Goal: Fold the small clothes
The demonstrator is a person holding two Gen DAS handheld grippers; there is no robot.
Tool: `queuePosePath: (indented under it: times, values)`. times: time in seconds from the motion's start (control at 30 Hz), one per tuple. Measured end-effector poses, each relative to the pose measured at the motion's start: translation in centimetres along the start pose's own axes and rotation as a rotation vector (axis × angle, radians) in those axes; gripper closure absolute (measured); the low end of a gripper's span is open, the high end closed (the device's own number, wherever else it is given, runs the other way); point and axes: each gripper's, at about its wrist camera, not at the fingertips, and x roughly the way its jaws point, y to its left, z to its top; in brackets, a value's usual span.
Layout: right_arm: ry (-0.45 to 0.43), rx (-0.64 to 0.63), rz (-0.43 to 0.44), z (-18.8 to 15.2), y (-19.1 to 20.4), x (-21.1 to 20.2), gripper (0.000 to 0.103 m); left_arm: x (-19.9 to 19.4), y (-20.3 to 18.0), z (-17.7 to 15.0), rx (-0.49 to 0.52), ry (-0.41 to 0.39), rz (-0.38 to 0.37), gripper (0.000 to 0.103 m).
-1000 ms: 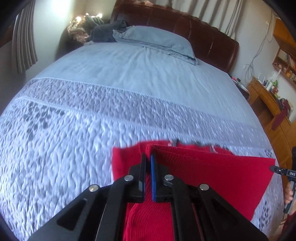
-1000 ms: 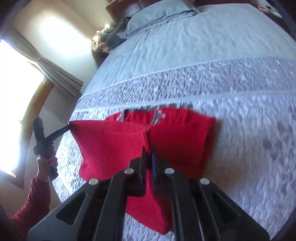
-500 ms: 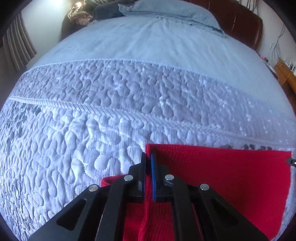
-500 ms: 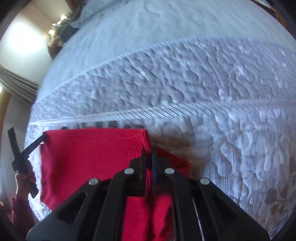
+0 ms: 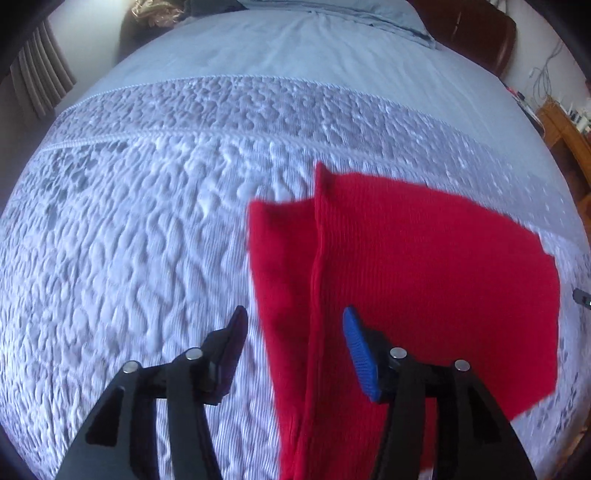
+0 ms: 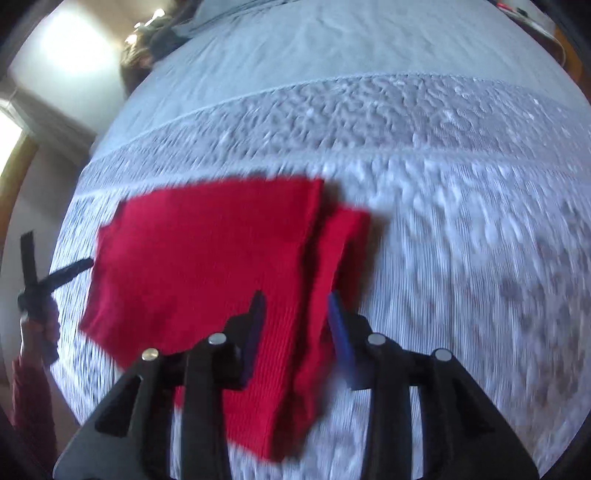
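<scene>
A red knitted garment (image 5: pixel 417 266) lies folded flat on the quilted bedspread (image 5: pixel 129 240), near the bed's front edge. My left gripper (image 5: pixel 295 332) is open, its fingers astride the garment's left folded edge just above it, holding nothing. In the right wrist view the same garment (image 6: pixel 207 258) lies with a second layer showing at its right side. My right gripper (image 6: pixel 295 317) is open over the garment's right edge and holds nothing. The left gripper also shows at the left of the right wrist view (image 6: pixel 55 277), held by a hand in a red sleeve.
A blue pillow (image 5: pixel 362 14) and dark clothes lie at the bed's head by the brown headboard (image 5: pixel 476 33). A wooden dresser (image 5: pixel 569 125) stands to the right. Curtains (image 5: pixel 40 85) hang at the left. The bed's front edge is close below the garment.
Both grippers were shut on the garment's upper edge, carried it forward and down onto the lower layer, then opened and let it go. The garment now lies folded flat.
</scene>
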Motion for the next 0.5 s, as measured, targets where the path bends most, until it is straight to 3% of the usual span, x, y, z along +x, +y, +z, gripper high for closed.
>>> queuePosePath:
  times: [0.17,0.33,0.37,0.43,0.5]
  values:
    - [0.135,-0.013,0.053,-8.2,1.3,0.0,0.062,-1.2,0.6,-5.9,-0.005,0.069,-0.035,0.049]
    - [0.181,0.003,0.074,-10.1,2.7,1.3,0.068,-1.4,-0.7,-8.0,0.025,0.099,-0.027,0.049]
    - [0.19,0.009,0.081,-10.0,2.9,1.7,0.077,-1.1,-0.9,-8.2,0.019,0.111,-0.029,0.051]
    - [0.2,0.013,0.069,-10.0,3.1,2.5,0.098,-0.3,-1.2,-8.4,0.016,0.135,-0.037,0.064]
    - [0.196,0.044,0.08,-9.9,2.7,2.5,0.1,-0.1,-0.9,-8.5,-0.012,0.134,-0.039,0.077]
